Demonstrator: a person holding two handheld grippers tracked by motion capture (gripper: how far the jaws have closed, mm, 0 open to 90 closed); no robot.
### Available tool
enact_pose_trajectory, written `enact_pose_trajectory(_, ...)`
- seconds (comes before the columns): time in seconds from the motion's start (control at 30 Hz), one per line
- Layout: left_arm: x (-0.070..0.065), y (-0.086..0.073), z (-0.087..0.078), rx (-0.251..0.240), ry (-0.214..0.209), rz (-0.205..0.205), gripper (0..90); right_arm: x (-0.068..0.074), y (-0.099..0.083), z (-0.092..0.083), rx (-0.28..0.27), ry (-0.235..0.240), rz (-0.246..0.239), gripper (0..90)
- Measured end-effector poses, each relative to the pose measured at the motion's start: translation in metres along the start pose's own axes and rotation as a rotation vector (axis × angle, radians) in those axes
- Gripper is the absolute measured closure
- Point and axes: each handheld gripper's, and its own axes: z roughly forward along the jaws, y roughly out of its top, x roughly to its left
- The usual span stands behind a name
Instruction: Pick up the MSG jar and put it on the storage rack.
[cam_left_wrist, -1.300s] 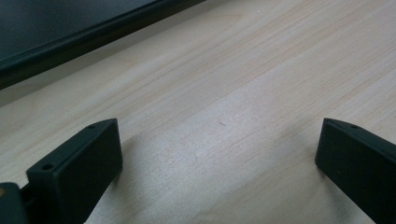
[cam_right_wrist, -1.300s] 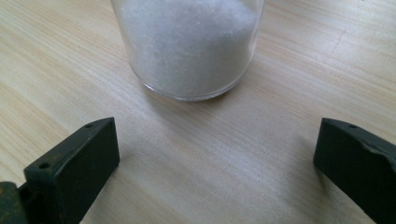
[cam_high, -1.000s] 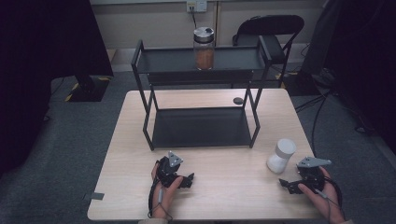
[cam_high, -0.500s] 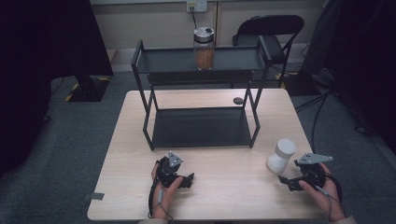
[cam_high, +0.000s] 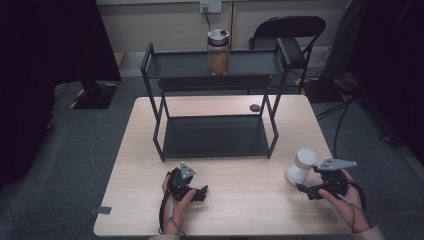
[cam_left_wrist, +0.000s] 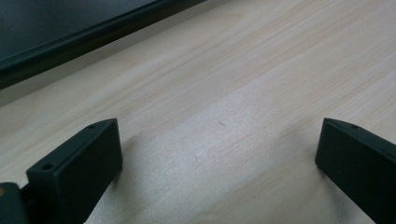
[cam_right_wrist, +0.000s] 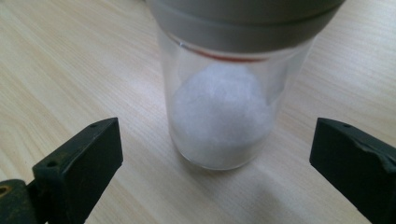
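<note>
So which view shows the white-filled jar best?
The right gripper view: the jar stands close up, upright between open jaws, clear glass holding white powder under a grey lid. The high view shows it small, beside the right gripper. The left gripper view looks at table.

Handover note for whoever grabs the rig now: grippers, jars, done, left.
Right hand-held gripper: open, jaws either side of the white-powder jar, not yet closed on it.
Left hand-held gripper: open, nothing between its jaws, low over the table in front of the rack.
Orange-filled jar stands on the rack's top shelf.
Done: approach lined up. Left: probably close on the white jar, lift it, likely shelve it.
</note>
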Motion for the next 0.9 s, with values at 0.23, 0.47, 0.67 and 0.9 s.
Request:
enact_pose_trajectory(0.23, -0.0001, 0.0001, -0.0001, 0.001, 0.0, 0.001, 0.0, -0.0012, 0.0035, -0.003, -0.031, -0.002, 0.004, 1.0)
enact_pose_trajectory(0.47, -0.0002, 0.0001, -0.0001, 0.001, 0.001, 0.001, 0.0, -0.0042, 0.0071, -0.0056, -0.064, 0.011, 0.01, 0.9)
enact_pose_trajectory(0.67, -0.0002, 0.0, -0.0001, 0.001, 0.001, 0.0, 0.0, -0.0027, 0.0095, -0.005, -0.097, 0.007, 0.018, 4.6)
enact_pose_trajectory(0.9, -0.0002, 0.0001, -0.0001, 0.001, 0.001, 0.0, 0.0, -0.0035, 0.0071, -0.0022, -0.16, 0.005, 0.026, 17.8)
